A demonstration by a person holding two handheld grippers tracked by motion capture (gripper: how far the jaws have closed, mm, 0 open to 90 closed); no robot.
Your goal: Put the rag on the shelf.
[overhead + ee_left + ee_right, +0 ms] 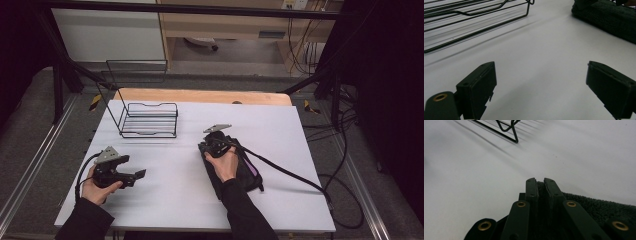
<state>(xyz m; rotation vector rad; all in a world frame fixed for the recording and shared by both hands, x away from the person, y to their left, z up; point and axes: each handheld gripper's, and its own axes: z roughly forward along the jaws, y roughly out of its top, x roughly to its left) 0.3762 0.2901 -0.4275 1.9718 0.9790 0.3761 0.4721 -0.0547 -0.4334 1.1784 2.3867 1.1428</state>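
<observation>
A dark folded towel lies on the white table right of centre, with a purple tag along its side. My right gripper rests on the towel's far end, held by a hand. In the right gripper view its jaws stand almost together at the towel's edge, with a strip of dark fabric pinched between them. My left gripper sits low over the table at the front left. Its jaws are wide apart with nothing between them, and the towel lies farther off.
A black wire rack stands on the table at the back left, and I see its rack wires and rack corner ahead of each gripper. A black cable trails from the right gripper across the table and off its right edge.
</observation>
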